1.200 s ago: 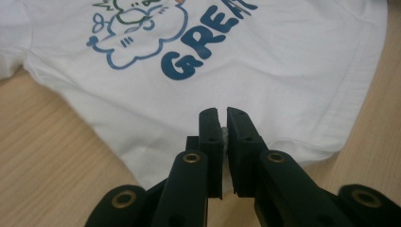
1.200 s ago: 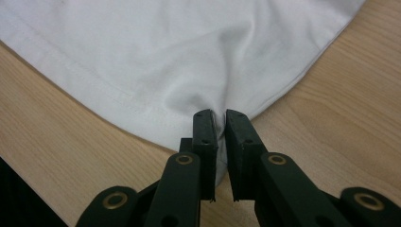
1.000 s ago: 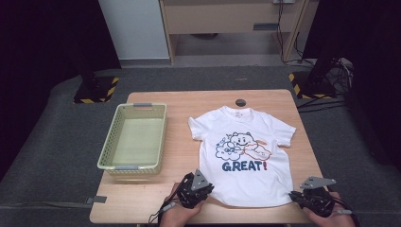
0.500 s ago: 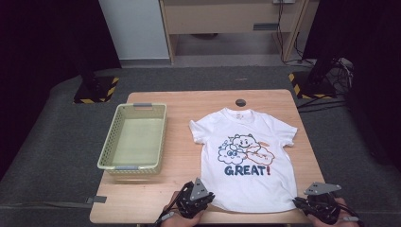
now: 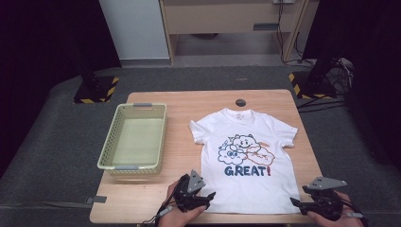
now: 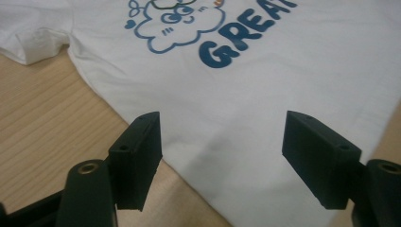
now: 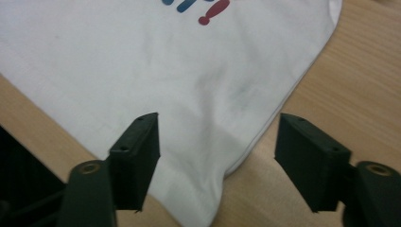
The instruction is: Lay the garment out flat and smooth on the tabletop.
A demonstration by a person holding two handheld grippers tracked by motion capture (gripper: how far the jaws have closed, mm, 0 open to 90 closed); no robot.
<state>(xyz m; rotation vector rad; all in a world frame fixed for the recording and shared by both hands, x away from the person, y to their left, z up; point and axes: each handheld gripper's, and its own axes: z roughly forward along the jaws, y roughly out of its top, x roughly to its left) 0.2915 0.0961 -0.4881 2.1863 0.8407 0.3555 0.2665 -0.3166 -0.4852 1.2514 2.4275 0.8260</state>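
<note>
Two sets of tongs wait at the near edge of the worktop (image 5: 156,97), one at each bottom corner of a white T-shirt (image 5: 246,161). Largest first: the wooden worktop carries the shirt spread flat, print up, on its right half, collar toward the far side and hem toward the person, so its long axis runs near to far. A pale green basket (image 5: 135,137) stands on the left half, just beside the shirt's left sleeve but apart from it. A small dark disc (image 5: 241,102) sits near the far edge, beyond the collar.

The left tongs (image 5: 201,198) lie at the hem's left corner and the right tongs (image 5: 302,204) at its right corner. Both have just been opening and now stand spread, pinching nothing; in each gripper view the cloth lies below and between the jaws, untouched by the pads.

The shirt lies straight ahead of both, toward the far side, each hand equally close to its own corner. Any lift or fold would likely start from these two corners together.
</note>
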